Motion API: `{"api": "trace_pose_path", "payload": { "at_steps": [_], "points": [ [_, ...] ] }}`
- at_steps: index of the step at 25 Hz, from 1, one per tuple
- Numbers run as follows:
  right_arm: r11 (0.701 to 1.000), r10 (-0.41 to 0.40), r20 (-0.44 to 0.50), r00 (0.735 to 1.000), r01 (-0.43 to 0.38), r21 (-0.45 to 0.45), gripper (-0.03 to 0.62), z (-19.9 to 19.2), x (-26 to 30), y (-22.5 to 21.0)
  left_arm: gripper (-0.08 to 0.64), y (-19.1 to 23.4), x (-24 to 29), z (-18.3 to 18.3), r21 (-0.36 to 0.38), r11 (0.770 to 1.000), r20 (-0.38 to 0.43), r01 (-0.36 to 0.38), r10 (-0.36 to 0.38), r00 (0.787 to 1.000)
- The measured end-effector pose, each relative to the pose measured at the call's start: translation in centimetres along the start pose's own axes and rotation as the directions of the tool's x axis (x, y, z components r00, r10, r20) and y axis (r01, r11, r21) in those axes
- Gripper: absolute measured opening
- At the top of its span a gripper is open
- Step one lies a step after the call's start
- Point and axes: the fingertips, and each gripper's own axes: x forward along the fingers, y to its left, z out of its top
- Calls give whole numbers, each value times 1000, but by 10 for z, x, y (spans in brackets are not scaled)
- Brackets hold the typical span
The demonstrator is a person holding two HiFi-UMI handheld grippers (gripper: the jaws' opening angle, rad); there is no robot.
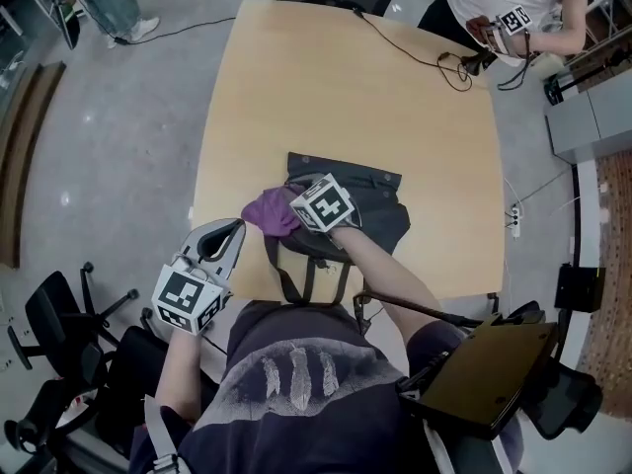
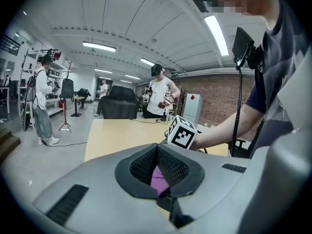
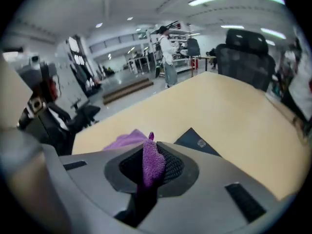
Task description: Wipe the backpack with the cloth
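**Wiping the backpack: cloth's in your right gripper, mind the floppy bag**

Biggest thing first: the table [image 1: 296, 87] is bare wood apart from some cables [image 1: 415, 52] at the far end. The backpack [image 1: 380, 215] lies flat at the near edge, right in front of you, with its straps [image 1: 308, 282] trailing toward your lap. It looks like soft, slack fabric with not much inside, so I'd guess it'll bunch up and slide under a push rather than stay put. If you need to steady it, the straps on the near side seem the easiest bit to pin, since they're clear of the patch you're rubbing.

Your right gripper [image 3: 151, 165] sits at the bag's left end with its jaws pinched tight on the purple cloth [image 1: 269, 210]. A tuft pokes up between them and the rest is bunched just off the bag's left side. The cloth's light and limp, so a fat wad under the jaws would probably wipe better than a trailing corner.

Your left gripper [image 2: 159, 174] hovers just beside the cloth, over the table's front-left edge, with its jaws almost together. A sliver of purple shows in the slit, but I can't tell if it's nipped or just seen through.
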Motion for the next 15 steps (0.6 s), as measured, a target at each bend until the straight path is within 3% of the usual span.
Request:
{"api": "trace_pose_path", "payload": {
  "at_steps": [2,5,11,15],
  "points": [
    [985,-56,-50,997,47,-164,40,-4,2,2,8,-2,3,0,5,1000,-3,8,-8,1000],
    [954,-109,-56,992,89,-285,38,-5,0,-1,8,-4,8,2,14,1000,-6,18,-18,1000],
    [943,-160,-27,987,145,-299,38,-19,-13,-17,8,-11,12,0,18,999,-15,40,-40,999],
    [941,-176,-56,983,151,-302,38,-26,-22,-29,8,-16,17,0,25,998,-25,58,-57,998]
  ]
}}
